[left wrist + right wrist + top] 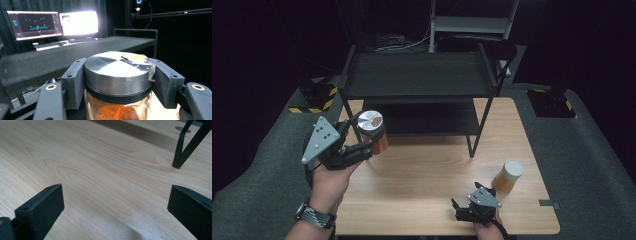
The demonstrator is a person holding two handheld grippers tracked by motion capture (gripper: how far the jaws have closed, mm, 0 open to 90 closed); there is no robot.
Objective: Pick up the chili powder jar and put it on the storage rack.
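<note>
A glass jar (370,120) with a silver metal lid and orange powder inside hangs above the table's left side, in front of the black rack. My left gripper (364,136) is shut on it. In the left gripper view the two black jaws press on either side of the jar's lid (118,72), and a patch of clear tape lies on its top. My right gripper (465,194) rests low near the table's front edge, open. Its jaws (115,207) stand wide apart over bare wood. A second jar (508,177) with a white lid stands just right of it.
A black two-level rack (417,75) stands across the back of the wooden table (412,170); one of its legs (183,147) is planted ahead of my right gripper. Monitors (52,22) and a keyboard sit beyond the rack. Grey floor surrounds the table.
</note>
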